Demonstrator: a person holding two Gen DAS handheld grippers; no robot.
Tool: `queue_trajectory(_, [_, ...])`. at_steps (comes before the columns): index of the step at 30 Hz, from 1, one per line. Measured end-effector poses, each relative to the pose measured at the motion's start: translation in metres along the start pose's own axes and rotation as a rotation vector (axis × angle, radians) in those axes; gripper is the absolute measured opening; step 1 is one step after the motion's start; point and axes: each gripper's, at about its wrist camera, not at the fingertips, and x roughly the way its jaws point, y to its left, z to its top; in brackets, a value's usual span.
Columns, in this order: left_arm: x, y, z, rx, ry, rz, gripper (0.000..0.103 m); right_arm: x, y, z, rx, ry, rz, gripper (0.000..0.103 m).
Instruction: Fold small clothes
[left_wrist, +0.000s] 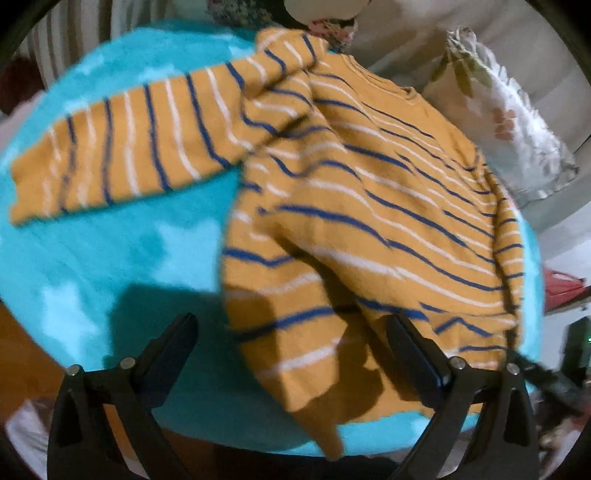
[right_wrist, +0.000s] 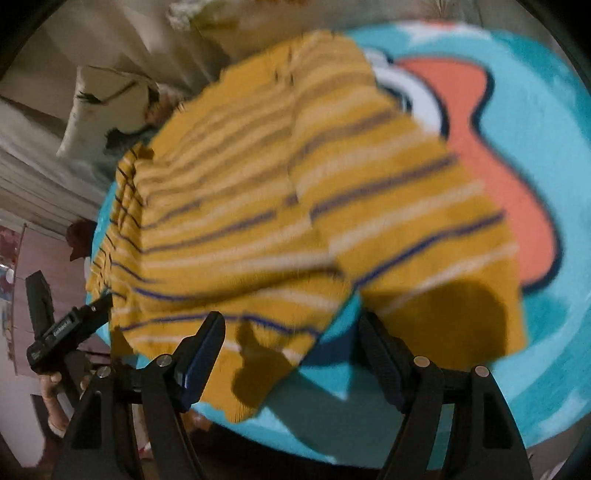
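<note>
Both fisheye views are moderately bright w/ warm indoor light and black vignette at the corners. Straight lines bow hard near the edges. Left wrist view: mild motion blur; striped sweater (left_wrist: 369, 221) fairly sharp at centre, turquoise blanket (left_wrist: 110, 258) smeared at left; dark finger-shaped shadows fall on cloth at bottom centre. Right wrist view: heavier blur, sweater (right_wrist: 295, 206) stripes streaked, blanket (right_wrist: 554, 332) soft; hard dark shadows at lower centre & lower right. No glare.
</note>
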Motion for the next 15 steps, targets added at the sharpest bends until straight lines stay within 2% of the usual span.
queue_trajectory(1, [0.004, -0.001, -0.002, -0.008, 0.010, -0.021, 0.082, 0.004, -0.002, -0.002, 0.010, 0.004, 0.011, 0.081])
queue_trajectory(2, [0.004, -0.005, -0.004, 0.000, -0.005, -0.002, 0.079, 0.006, 0.001, -0.003, -0.007, -0.018, -0.003, 0.081])
queue_trajectory(3, [0.004, -0.010, -0.005, 0.015, -0.016, 0.025, 0.053, 0.010, 0.007, -0.004, -0.036, -0.018, -0.018, 0.081])
queue_trajectory(4, [0.006, -0.014, -0.007, 0.023, -0.007, 0.054, 0.010, 0.009, 0.011, -0.004, -0.059, -0.025, -0.031, 0.081])
queue_trajectory(6, [0.005, -0.014, -0.007, -0.017, 0.010, 0.062, 0.007, 0.015, 0.021, -0.001, -0.095, -0.043, -0.061, 0.078])
queue_trajectory(8, [-0.004, -0.010, -0.010, -0.040, -0.006, 0.066, 0.007, 0.024, 0.038, 0.012, -0.135, -0.057, -0.097, 0.048])
queue_trajectory(9, [-0.010, -0.010, -0.012, -0.039, -0.017, 0.083, 0.006, 0.027, 0.042, 0.013, -0.165, -0.045, -0.118, 0.021])
queue_trajectory(11, [-0.025, -0.007, -0.017, -0.037, -0.036, 0.105, 0.006, 0.026, 0.039, 0.014, -0.146, -0.018, -0.071, 0.014])
queue_trajectory(15, [-0.064, 0.005, -0.040, -0.045, -0.058, 0.144, 0.006, 0.006, 0.030, -0.009, -0.172, 0.044, -0.011, 0.012])
